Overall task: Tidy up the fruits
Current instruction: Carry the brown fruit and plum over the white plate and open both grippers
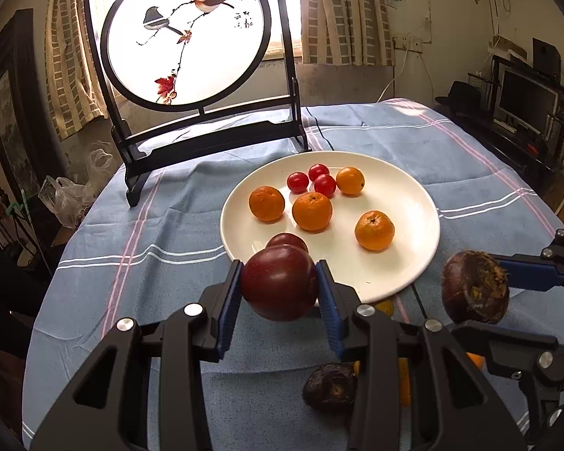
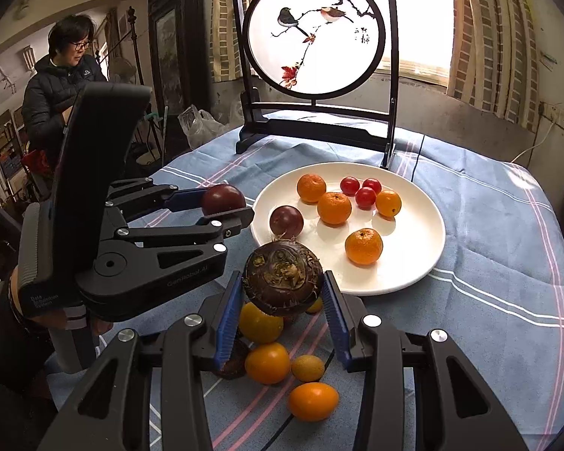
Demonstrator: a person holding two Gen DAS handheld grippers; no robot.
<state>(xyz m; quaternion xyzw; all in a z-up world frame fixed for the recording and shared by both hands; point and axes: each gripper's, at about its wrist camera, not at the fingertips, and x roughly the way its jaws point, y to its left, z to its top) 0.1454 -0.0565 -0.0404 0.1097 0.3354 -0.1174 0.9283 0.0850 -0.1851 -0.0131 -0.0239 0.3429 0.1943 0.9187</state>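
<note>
Both grippers are loaded and hang short of the plate, so my read is we're mid-carry with two drops pending. Left gripper is clamped on a plum, blue pads flat against its sides; it's lifted off the cloth, just at the plate's near-left rim, probably lined up to go beside the plum on plate. Right gripper is closed around a water chestnut, pinched at its widest part, stem scar facing the camera, held above the loose pile near the plate's front edge. Plate contents: four mandarins, three cherry tomatoes clustered at the far side, one plum at the near-left rim. Lots of bare plate at near-right. Off plate, on the cloth in front of it: several yellow-orange fruits, kumquat or tomato I can't tell, plus another chestnut under the left gripper. Sorting looks like like-with-like, so the chestnut likely needs its own spot. A framed bird screen stands behind the plate, clear of both paths.
</note>
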